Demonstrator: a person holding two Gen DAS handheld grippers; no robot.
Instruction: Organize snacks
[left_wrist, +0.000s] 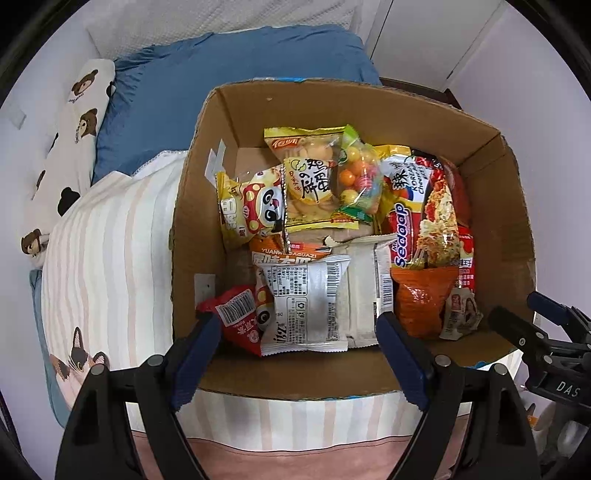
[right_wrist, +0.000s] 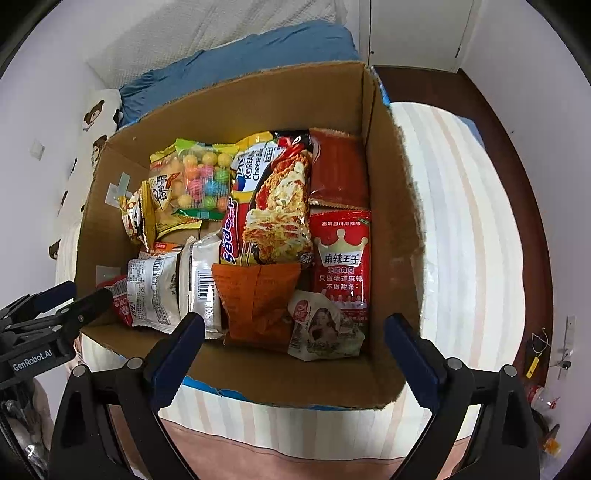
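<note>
The bed (left_wrist: 110, 258) is covered with a striped blanket (right_wrist: 461, 240) in pale pink and white. An open cardboard box (left_wrist: 369, 110) stands directly on it. Behind the box lies a blue pillow (left_wrist: 221, 74). At the far left, beside the wall, lies a white cushion with brown bears (left_wrist: 66, 147). Near the front left, a cat picture (left_wrist: 77, 362) is visible on the bedding.

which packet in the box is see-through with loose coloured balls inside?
The clear candy bag near the far wall of the cardboard box, green-edged, showing yellow, orange and pink balls. Every other packet around it is opaque printed wrapper.
</note>
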